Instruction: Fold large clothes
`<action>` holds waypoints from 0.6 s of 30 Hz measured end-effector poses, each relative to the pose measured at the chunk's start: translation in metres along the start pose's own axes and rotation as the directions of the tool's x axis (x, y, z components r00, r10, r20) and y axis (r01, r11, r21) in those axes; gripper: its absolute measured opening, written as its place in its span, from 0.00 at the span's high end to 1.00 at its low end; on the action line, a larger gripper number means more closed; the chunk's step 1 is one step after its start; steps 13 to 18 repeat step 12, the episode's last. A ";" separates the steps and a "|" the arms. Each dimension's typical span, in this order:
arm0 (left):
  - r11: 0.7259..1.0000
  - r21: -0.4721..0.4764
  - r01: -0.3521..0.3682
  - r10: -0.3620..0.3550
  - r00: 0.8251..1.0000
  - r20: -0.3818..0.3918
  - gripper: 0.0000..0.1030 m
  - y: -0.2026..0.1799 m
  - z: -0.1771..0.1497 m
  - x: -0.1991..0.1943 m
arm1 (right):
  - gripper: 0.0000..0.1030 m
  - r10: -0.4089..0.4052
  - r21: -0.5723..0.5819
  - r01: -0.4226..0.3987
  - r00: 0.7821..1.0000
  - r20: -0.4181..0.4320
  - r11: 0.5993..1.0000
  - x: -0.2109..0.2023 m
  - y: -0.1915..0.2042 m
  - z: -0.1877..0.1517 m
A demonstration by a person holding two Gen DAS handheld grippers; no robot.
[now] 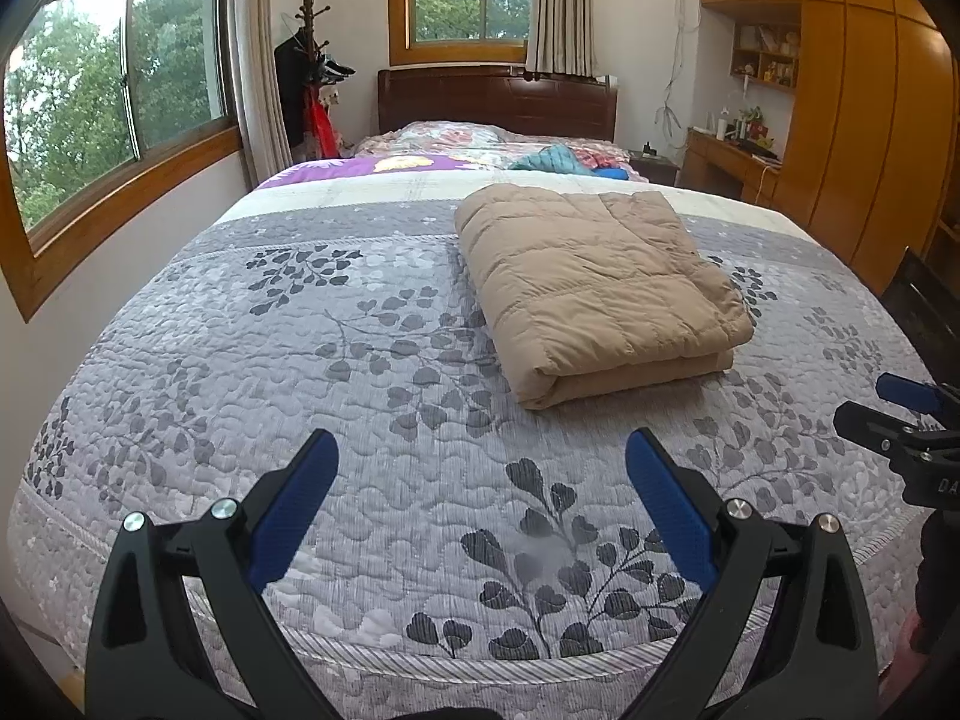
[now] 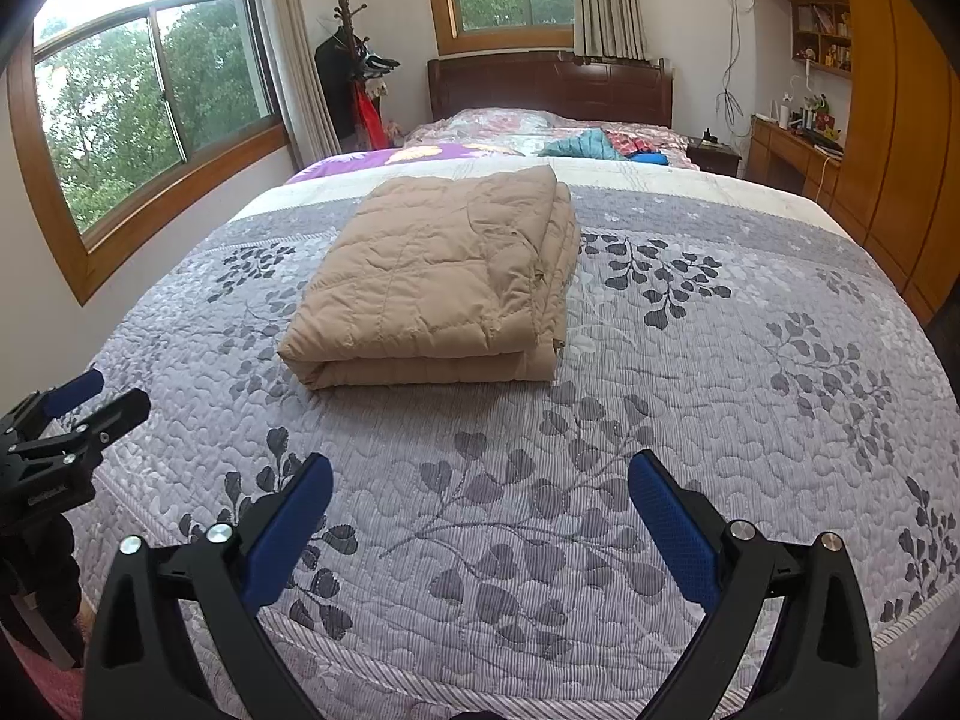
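Observation:
A tan quilted garment (image 1: pixel 600 288) lies folded into a thick rectangle on the grey leaf-patterned bedspread (image 1: pixel 300 372); the right wrist view has the same garment (image 2: pixel 438 282) left of centre on the bedspread (image 2: pixel 720 360). My left gripper (image 1: pixel 480 450) hovers open over the foot of the bed, well short of the garment, with nothing between its blue pads. My right gripper (image 2: pixel 480 474) is open too, and empty. Each gripper shows at the edge of the other's view: the right gripper (image 1: pixel 888 402) at far right, the left gripper (image 2: pixel 102 396) at far left.
A dark wooden headboard (image 1: pixel 498 99) stands at the far end, with loose teal and blue clothes (image 1: pixel 558 159) near the pillows. A coat rack (image 1: pixel 309 66) stands by the left window. Wooden wardrobes (image 1: pixel 870 120) and a desk (image 1: pixel 729 159) line the right wall.

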State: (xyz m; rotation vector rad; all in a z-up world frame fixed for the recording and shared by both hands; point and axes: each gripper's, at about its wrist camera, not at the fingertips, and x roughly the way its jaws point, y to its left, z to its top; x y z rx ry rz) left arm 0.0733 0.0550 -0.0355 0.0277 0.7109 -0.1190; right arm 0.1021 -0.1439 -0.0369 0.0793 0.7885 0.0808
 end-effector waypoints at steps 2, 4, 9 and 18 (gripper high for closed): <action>1.000 0.002 -0.005 0.005 1.000 0.003 0.07 0.000 0.000 -0.001 | 0.04 -0.002 0.001 0.002 1.000 -0.001 1.000 0.000 0.000 0.000; 1.000 0.004 -0.009 0.009 1.000 0.006 0.07 0.000 0.000 -0.002 | 0.04 -0.001 0.002 0.001 1.000 -0.001 1.000 0.000 0.000 0.000; 1.000 0.004 -0.010 0.010 1.000 0.006 0.07 0.000 0.000 -0.002 | 0.04 -0.001 0.000 0.001 1.000 -0.001 1.000 0.000 0.000 0.000; 1.000 0.005 -0.010 0.010 1.000 0.007 0.07 0.000 0.001 -0.002 | 0.04 -0.001 0.000 0.001 1.000 -0.001 1.000 0.000 0.000 0.000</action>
